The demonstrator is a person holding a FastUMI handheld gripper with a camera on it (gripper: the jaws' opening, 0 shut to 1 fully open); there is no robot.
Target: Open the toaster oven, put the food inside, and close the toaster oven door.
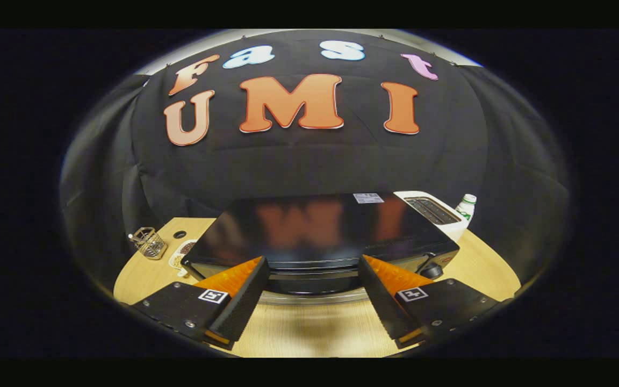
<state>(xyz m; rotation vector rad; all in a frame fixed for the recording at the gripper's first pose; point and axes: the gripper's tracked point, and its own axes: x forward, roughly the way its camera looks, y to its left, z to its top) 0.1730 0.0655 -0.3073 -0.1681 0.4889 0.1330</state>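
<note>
Toaster oven (320, 236) at the middle of the bench (309, 333), glossy dark top facing up, front edge and door handle (315, 277) just ahead of the fingertips. Door apparently shut, so opening looks like the step in hand. Gripper (312, 271) held above and in front, fingers (245, 293) spread wide with nothing between them, handle bar spanning the gap.

Best done by lowering onto the handle squarely, centred along the bar, closing only once both pads flank it. Then pulling out and down along the door's hinge arc, not straight back, lest the whole oven slide on the bench. Worth watching the knob (430, 270) at the front right corner.

Left of the oven: small plate (180, 255), possibly holding the food, too small to tell; wire basket (149, 243) beyond that. Behind on the right: white slot toaster (438, 212) and a bottle (466, 206).
</note>
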